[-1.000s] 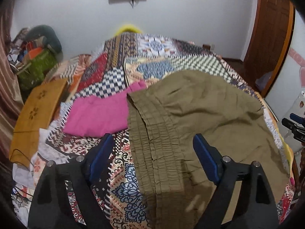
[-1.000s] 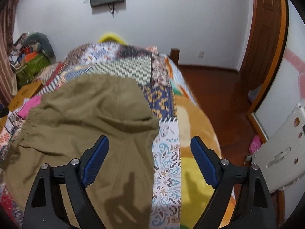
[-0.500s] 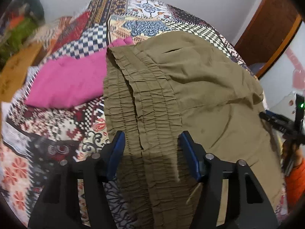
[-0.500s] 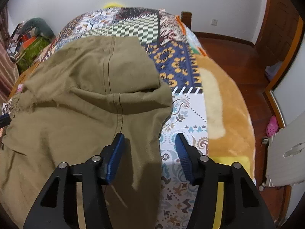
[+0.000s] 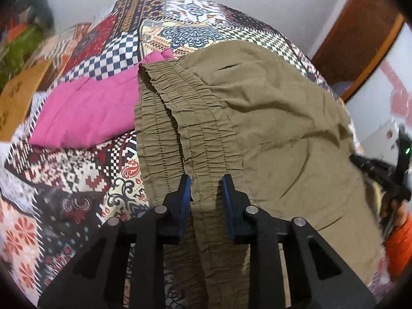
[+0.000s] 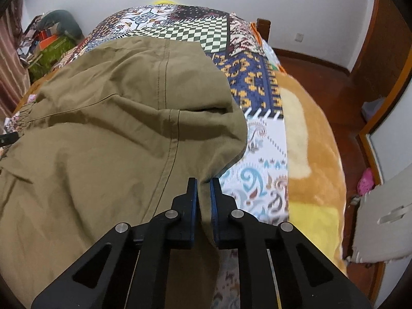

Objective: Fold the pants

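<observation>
Olive-green pants (image 5: 270, 128) lie spread on a patchwork bed cover (image 5: 180, 33), with the gathered elastic waistband (image 5: 180, 128) toward the left. My left gripper (image 5: 206, 182) has its blue pads closed in on the near end of the waistband, a strip of cloth between them. In the right wrist view the pants (image 6: 116, 128) fill the left half. My right gripper (image 6: 203, 188) is shut on the pants' near right edge, pinching a fold of cloth. The right gripper also shows at the right edge of the left wrist view (image 5: 381, 177).
A folded pink garment (image 5: 87, 113) lies on the bed left of the waistband, touching it. An orange-brown blanket (image 6: 309, 154) covers the bed's right side. Beyond it are wood floor (image 6: 322, 77) and a door frame. Clutter is piled at the far left (image 6: 49, 43).
Both grippers have moved down and forward onto the pants and closed from wide open: the left on the waistband, the right on the right edge.
</observation>
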A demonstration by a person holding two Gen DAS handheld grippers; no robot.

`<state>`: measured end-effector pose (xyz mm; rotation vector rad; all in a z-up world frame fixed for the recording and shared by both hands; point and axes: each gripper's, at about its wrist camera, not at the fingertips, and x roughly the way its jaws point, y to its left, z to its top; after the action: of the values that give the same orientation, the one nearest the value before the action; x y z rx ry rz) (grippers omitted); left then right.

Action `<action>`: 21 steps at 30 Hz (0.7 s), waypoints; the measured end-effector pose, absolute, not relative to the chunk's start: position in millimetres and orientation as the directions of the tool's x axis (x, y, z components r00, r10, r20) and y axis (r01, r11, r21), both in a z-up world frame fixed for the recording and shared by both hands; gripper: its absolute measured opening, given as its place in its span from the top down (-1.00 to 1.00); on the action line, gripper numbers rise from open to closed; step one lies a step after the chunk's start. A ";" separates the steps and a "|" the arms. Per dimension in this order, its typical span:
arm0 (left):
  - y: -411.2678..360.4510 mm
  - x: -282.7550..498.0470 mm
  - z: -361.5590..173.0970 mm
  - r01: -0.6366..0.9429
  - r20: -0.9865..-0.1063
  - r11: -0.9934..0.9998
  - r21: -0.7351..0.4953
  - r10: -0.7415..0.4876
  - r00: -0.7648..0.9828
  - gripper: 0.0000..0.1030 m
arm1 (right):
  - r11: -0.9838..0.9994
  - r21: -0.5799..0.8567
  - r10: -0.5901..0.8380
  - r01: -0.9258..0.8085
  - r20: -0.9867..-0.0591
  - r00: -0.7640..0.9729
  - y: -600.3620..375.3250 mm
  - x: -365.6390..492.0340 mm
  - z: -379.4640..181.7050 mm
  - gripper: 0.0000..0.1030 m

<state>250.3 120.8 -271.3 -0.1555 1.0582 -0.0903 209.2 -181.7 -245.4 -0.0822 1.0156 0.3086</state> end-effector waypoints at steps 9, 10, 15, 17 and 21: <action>127.5 254.9 -259.1 -0.035 -0.868 0.987 -0.159 -0.123 0.482 0.53 | 0.956 0.055 0.197 -0.290 -0.851 0.488 -176.0 202.9 -239.5 0.81; 129.6 255.8 -253.4 -0.041 -0.861 0.986 -0.163 -0.122 0.494 0.53 | 0.956 0.050 0.193 -0.289 -0.849 0.491 -176.1 205.6 -235.1 0.80; 135.0 270.4 -237.3 -0.058 -0.847 0.988 -0.141 -0.090 0.524 0.11 | 0.959 0.068 0.217 -0.276 -0.801 0.557 -181.8 224.6 -209.2 0.19; 136.3 279.5 -237.3 -0.071 -0.848 0.990 -0.125 -0.069 0.525 -0.09 | 0.959 0.077 0.228 -0.272 -0.781 0.582 -182.5 234.3 -201.8 0.12; 136.2 297.2 -249.0 -0.080 -0.867 0.988 -0.135 -0.079 0.492 -0.22 | 0.955 0.110 0.257 -0.274 -0.769 0.586 -179.2 256.8 -200.4 0.12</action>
<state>297.2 136.2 -249.0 -0.1652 1.0583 0.0004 256.8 -179.2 -200.4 -0.0212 0.8931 0.3098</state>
